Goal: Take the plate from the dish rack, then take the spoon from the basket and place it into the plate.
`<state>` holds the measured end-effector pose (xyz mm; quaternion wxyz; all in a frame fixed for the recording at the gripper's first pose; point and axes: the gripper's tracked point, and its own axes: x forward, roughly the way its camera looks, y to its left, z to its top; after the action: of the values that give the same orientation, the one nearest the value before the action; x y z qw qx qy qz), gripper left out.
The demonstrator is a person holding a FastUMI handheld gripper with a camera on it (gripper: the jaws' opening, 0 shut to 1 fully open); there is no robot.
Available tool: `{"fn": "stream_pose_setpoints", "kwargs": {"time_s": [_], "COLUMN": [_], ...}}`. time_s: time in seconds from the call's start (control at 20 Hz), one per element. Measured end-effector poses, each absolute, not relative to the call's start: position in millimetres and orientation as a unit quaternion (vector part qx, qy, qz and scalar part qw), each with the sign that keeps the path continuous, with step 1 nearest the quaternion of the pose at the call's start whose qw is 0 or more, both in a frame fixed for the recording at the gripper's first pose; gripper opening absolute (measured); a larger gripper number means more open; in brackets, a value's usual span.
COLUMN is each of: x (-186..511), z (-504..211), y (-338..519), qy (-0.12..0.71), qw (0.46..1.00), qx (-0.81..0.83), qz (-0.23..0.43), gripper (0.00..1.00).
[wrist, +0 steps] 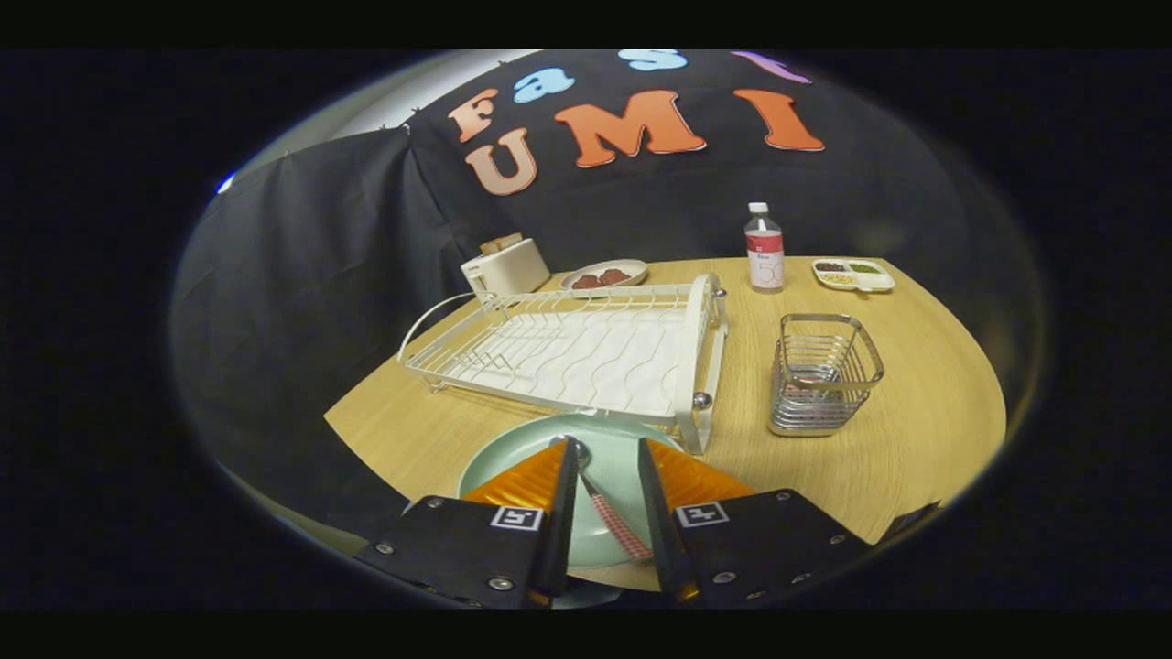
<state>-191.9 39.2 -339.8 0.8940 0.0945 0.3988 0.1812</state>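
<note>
Spoon lying in plate, hand-held gripper fingers spread apart on either side of it.
Plate on table; empty dish rack at 12 o'clock from the plate, wire basket at 2 o'clock.

Toaster, dish of food, bottle, divided snack tray; wooden table

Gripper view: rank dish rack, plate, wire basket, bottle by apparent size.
1. dish rack
2. plate, partly covered by the open gripper, spoon lying on it
3. wire basket
4. bottle, farthest back, so real size unsure
</note>
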Motion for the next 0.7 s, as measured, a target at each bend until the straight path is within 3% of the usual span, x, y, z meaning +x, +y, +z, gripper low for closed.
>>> {"fn": "stream_pose_setpoints", "kwargs": {"time_s": [0.35,0.7], "x": [-131.8,-79.1], "z": [-253.6,-154.8], "y": [9.4,-10.1], "qy": [0.307,0.209], "qw": [0.938,0.971], "qx": [0.072,0.036], "qz": [0.142,0.109], "gripper": [0.59,0.66]}}
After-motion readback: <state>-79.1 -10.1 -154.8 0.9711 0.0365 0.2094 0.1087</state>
